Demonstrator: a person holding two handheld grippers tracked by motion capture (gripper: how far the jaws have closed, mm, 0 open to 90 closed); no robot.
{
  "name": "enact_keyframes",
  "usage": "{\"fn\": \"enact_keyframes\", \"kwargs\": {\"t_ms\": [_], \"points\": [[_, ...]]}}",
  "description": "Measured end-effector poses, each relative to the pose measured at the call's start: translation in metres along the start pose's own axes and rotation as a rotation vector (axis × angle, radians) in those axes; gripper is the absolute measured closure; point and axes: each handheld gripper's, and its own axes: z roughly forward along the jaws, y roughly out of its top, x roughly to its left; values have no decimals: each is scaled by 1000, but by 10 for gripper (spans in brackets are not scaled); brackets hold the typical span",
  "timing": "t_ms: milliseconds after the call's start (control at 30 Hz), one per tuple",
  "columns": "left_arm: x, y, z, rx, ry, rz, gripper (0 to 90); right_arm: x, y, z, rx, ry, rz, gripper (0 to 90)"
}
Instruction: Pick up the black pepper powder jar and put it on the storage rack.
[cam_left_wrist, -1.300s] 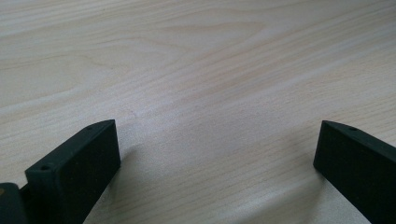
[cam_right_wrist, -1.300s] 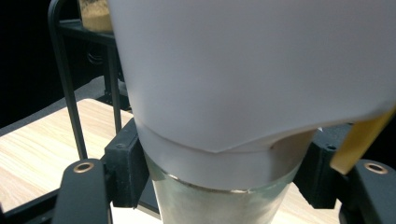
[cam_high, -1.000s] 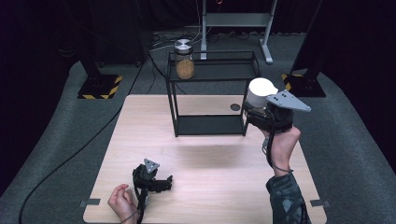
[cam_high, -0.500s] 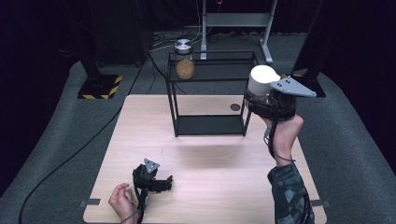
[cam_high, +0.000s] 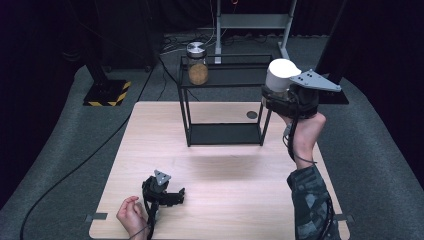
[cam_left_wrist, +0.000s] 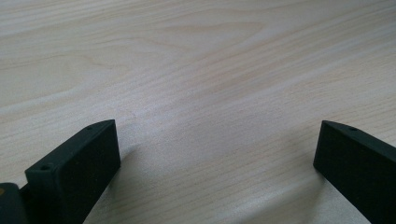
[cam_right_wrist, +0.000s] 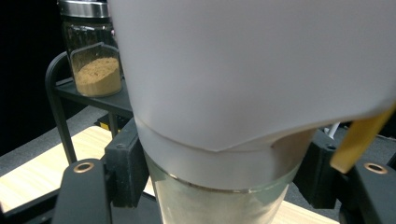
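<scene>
A glass jar with a white lid (cam_high: 281, 71) is held up beside the right end of the black two-tier rack (cam_high: 225, 80), about level with its top shelf. My right gripper (cam_high: 281, 98) is shut on the jar's glass body below the lid. In the right gripper view the white lid (cam_right_wrist: 233, 70) looms close, with a black jaw pressed on each side of the glass (cam_right_wrist: 219, 200). A second jar with a metal lid and brown powder (cam_high: 197, 64) (cam_right_wrist: 95, 56) stands on the top shelf's left end. My left gripper (cam_high: 164, 192) (cam_left_wrist: 215, 154) rests low on the wooden table (cam_high: 225, 200), open and holding nothing.
A small dark disc (cam_high: 252, 114) lies on the table by the rack's right leg. Behind the table are a black-and-yellow striped base (cam_high: 107, 92), a metal stand (cam_high: 250, 22) and a cable (cam_high: 75, 165) across the grey floor.
My right gripper has lifted the white-lidded jar higher, up to the level of the rack's top shelf. The left gripper has stayed still on the table.
</scene>
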Motion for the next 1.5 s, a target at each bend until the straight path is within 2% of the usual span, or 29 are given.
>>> {"fn": "enact_keyframes", "kwargs": {"t_ms": [667, 1100, 1500], "points": [[0, 0, 0, 0, 0, -1, 0, -1, 28, 20, -12, 22, -5, 296], [-1, 0, 0, 0, 0, 0, 0, -2, 43, 40, 11, 26, -4, 296], [-1, 0, 0, 1, 0, 2, 0, -4, 49, 59, 30, 26, 16, 296]]}}
